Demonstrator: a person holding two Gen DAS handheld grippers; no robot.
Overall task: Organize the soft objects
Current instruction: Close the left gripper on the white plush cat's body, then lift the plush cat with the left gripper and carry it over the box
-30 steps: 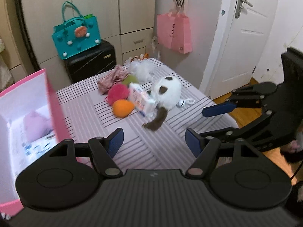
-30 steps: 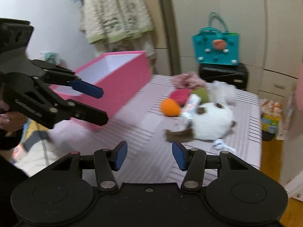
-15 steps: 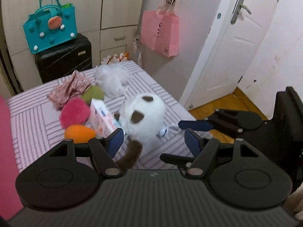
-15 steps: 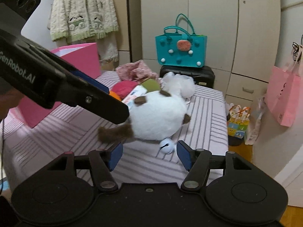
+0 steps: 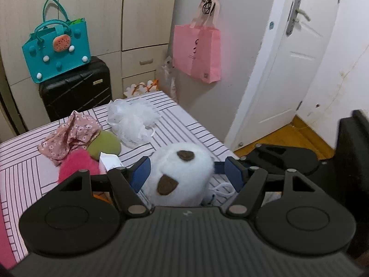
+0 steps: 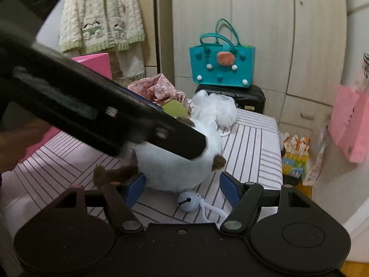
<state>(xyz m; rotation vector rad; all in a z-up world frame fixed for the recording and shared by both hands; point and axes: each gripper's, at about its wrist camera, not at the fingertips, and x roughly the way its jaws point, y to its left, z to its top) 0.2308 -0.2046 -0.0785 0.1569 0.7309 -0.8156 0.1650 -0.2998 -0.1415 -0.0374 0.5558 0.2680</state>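
While both sets of tongs crowd in on the same white plush toy (image 5: 182, 173), neither one grips it. The left gripper (image 5: 188, 173) stands with its blue pads on either side of the toy's round body, perhaps brushing the fur but not pressing into it, and the toy fills the gap. The right gripper (image 6: 181, 183) is opening its jaws; the toy's lower edge sits between its pads, with a clear gap on the right-hand side and its left pad close to the toy's brown limb.

From the left gripper the toy lies straight ahead and slightly below. From the right gripper it lies ahead too, its long axis running roughly across the jaws, brown tail to the left and a brown patch to the right. The left one looks deeper around the toy, so I judge it nearer to a grasp.

Measured from the toy: a small bell (image 6: 187, 202) on a white cord lies just in front of it on the striped table (image 6: 253, 152); a white mesh puff (image 5: 131, 121) lies behind it; a green pad (image 5: 105, 146), a pink pad (image 5: 73, 164), a small white pack (image 5: 110, 162) and a floral cloth (image 5: 71, 133) lie to its left in the left wrist view. A pink box (image 6: 95, 63) stands farther off beyond those.

No writing is readable; the pink bag (image 5: 196, 55) on the wall carries print too blurred to make out.
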